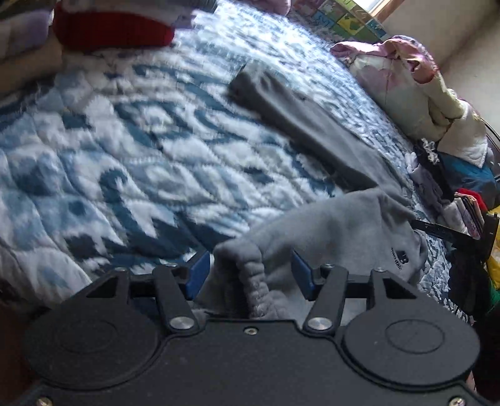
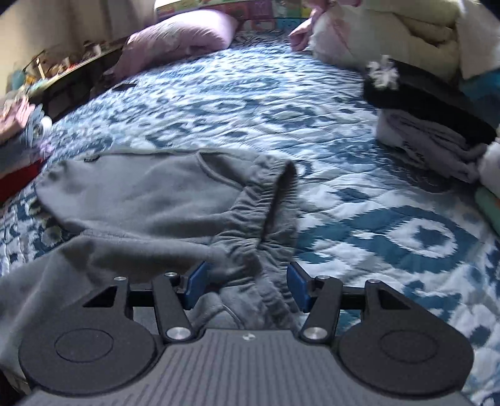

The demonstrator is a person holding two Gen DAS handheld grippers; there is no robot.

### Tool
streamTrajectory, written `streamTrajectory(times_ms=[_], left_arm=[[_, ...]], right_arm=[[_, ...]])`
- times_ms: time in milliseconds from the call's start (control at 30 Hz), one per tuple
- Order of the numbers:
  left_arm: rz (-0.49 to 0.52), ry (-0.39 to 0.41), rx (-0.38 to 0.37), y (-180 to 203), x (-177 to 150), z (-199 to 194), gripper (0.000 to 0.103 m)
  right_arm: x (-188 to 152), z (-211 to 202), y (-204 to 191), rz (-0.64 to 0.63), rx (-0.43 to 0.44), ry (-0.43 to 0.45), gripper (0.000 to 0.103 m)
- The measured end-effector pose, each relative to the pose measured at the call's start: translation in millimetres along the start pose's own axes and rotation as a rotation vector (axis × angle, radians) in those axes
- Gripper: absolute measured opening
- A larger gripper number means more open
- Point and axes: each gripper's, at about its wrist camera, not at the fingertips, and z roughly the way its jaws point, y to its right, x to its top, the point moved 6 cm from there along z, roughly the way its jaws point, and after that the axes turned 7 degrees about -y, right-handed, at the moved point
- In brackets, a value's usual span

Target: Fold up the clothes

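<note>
Grey sweatpants (image 1: 312, 140) lie on a blue and white patterned quilt (image 1: 125, 156), one leg stretching away toward the far right. My left gripper (image 1: 250, 274) has its blue pads (image 1: 198, 274) wide apart with the bunched elastic waistband between them. In the right wrist view the sweatpants (image 2: 140, 193) spread to the left, and their gathered waistband runs into my right gripper (image 2: 243, 282). Its blue pads (image 2: 195, 282) also stand wide apart around the fabric. Neither pair of pads presses on the cloth.
A red garment (image 1: 109, 28) and folded items lie at the far left. A pink and white bundle (image 1: 406, 81) sits at the right edge. A stack with a black garment (image 2: 422, 100) lies at the right, a lilac pillow (image 2: 181, 37) at the head.
</note>
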Motion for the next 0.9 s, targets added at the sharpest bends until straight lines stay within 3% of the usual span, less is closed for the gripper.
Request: streamTrajectory(times_ms=[67, 133, 200, 267, 300, 500, 533, 633, 667, 733, 833, 900], left_arm=[[-0.007, -0.017, -0.007, 0, -4, 9, 0.055], [0.006, -0.008, 0.034, 3, -8, 14, 0.041], [0.035, 0.006, 0.07, 6, -11, 17, 0.019], [0.033, 0.012, 0.067, 8, -9, 18, 0.017], [0.046, 0.019, 0.072, 11, -6, 16, 0.016], [-0.004, 0.12, -0.007, 24, 24, -36, 0.015], [-0.011, 0.125, -0.017, 24, 26, -41, 0.015], [-0.001, 0.076, 0.036, 12, 24, -20, 0.025], [0.003, 0.032, 0.074, 5, 20, -5, 0.036], [-0.022, 0.028, 0.161, -12, 11, 6, 0.038], [-0.015, 0.054, 0.121, -12, 3, 3, 0.041], [-0.008, 0.079, 0.111, -10, 4, -1, 0.041]], right_arm=[[-2, 8, 4, 0.024, 0.013, -0.016, 0.06], [-4, 11, 11, 0.081, 0.053, -0.023, 0.059], [-8, 8, 14, 0.111, 0.089, -0.009, 0.048], [-11, 5, 11, 0.106, 0.106, -0.001, 0.025], [-12, 3, 9, 0.093, 0.096, 0.003, 0.022], [4, -37, 13, 0.082, 0.063, 0.04, 0.015], [6, -43, 17, 0.085, 0.051, 0.044, 0.005], [8, -45, 32, 0.118, 0.01, 0.011, 0.006], [5, -38, 34, 0.111, -0.009, -0.026, 0.007], [-4, -29, 34, 0.092, -0.043, -0.057, 0.011], [-18, -26, 31, 0.091, -0.031, -0.051, 0.013], [-24, -23, 31, 0.107, -0.023, -0.048, 0.02]])
